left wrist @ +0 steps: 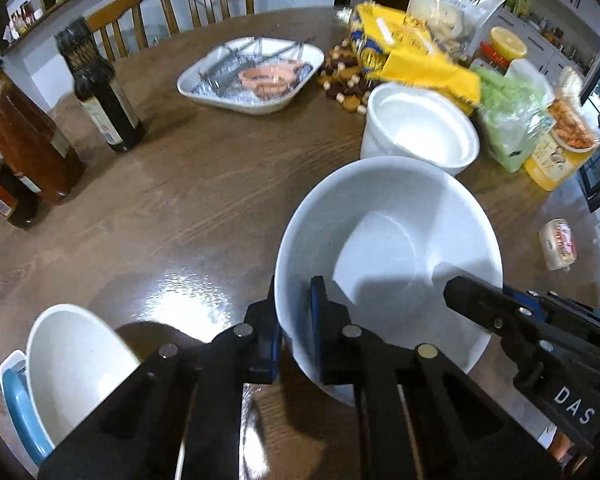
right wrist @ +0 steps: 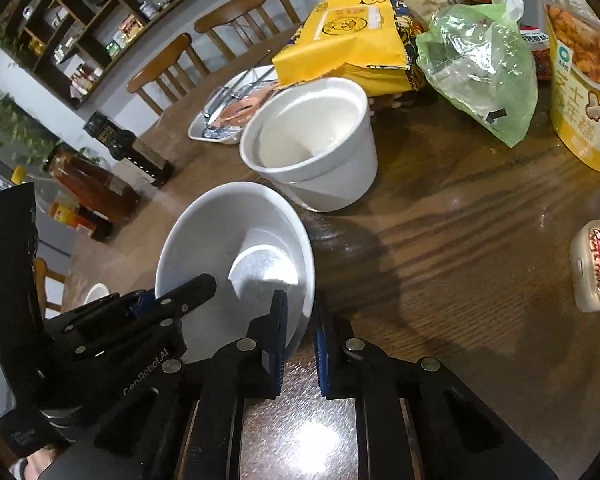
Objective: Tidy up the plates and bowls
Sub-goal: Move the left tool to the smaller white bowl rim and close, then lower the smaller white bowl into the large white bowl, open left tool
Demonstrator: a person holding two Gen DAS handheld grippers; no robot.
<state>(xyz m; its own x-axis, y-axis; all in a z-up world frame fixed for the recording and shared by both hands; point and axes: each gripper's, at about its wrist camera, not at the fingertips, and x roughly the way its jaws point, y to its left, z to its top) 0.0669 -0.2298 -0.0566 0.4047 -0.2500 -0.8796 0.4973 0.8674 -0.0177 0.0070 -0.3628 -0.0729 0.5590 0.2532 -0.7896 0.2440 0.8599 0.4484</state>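
A white bowl [left wrist: 388, 248] is held above the brown table by both grippers. My left gripper [left wrist: 296, 320] is shut on the bowl's near left rim. My right gripper [right wrist: 302, 320] is shut on the same bowl [right wrist: 236, 240] at its right rim; its fingers [left wrist: 480, 308] show at the right in the left wrist view. A stack of white bowls [left wrist: 420, 128] stands just beyond it, also in the right wrist view [right wrist: 312, 144]. Another white bowl [left wrist: 72, 364] on a blue-rimmed dish sits at the near left.
A white tray [left wrist: 252, 76] with utensils lies at the back. Dark bottles [left wrist: 100, 88] stand at the left. Snack bags [right wrist: 352, 40], a green plastic bag [right wrist: 480, 64] and a yellow tub [right wrist: 584, 80] crowd the right. A small packet [right wrist: 596, 264] lies at the right edge.
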